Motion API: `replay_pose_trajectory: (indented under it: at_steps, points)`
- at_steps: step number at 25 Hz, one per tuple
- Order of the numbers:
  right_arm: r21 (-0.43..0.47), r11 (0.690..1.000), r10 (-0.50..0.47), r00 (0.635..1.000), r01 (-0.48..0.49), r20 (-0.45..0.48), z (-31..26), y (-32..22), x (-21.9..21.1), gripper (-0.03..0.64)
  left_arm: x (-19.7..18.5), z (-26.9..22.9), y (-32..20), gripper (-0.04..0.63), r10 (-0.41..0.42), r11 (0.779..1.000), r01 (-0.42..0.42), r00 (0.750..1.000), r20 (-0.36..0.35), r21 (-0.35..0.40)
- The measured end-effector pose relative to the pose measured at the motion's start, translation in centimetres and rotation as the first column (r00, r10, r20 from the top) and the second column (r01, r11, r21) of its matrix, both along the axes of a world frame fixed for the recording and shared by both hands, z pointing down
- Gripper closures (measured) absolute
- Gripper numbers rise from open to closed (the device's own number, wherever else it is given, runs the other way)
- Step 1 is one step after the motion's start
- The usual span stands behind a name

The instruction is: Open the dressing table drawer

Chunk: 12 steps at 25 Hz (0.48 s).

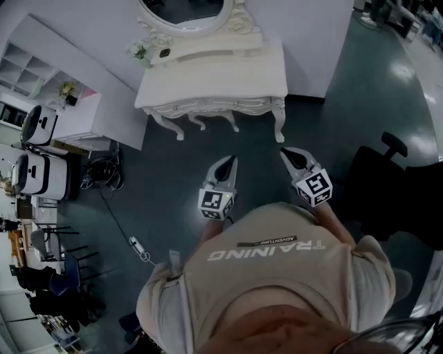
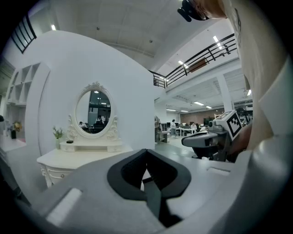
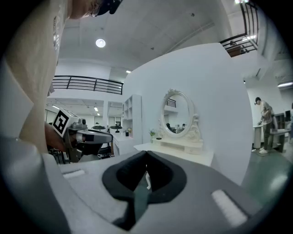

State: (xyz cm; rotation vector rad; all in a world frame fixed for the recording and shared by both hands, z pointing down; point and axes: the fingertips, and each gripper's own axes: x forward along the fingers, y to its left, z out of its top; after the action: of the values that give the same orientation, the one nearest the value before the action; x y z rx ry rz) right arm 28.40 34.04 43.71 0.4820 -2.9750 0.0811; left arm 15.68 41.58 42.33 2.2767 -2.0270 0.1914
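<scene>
I stood well back from the dressing table [image 1: 214, 77], left gripper [image 1: 231, 161] and right gripper [image 1: 284, 152] both pinched shut and empty, so I risked glancing off the drawer [image 1: 208, 106] front.

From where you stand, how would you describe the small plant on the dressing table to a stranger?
Find the white dressing table against the wall, with its oval mirror. At the mirror's left foot stands a small plant. It is the only leafy thing on the tabletop; its neighbour is a small dark object.
</scene>
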Motion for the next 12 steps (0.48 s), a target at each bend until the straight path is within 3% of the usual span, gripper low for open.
replay_pose_trajectory:
  at_steps: [12]
  points:
    - [0.034, 0.998, 0.044, 0.999, -0.044, 0.007, 0.5, -1.0, -4.0, 0.614, -3.9, 0.8, -1.3, 0.588, 0.049, 0.998, -0.049, 0.999, 0.001, 0.028]
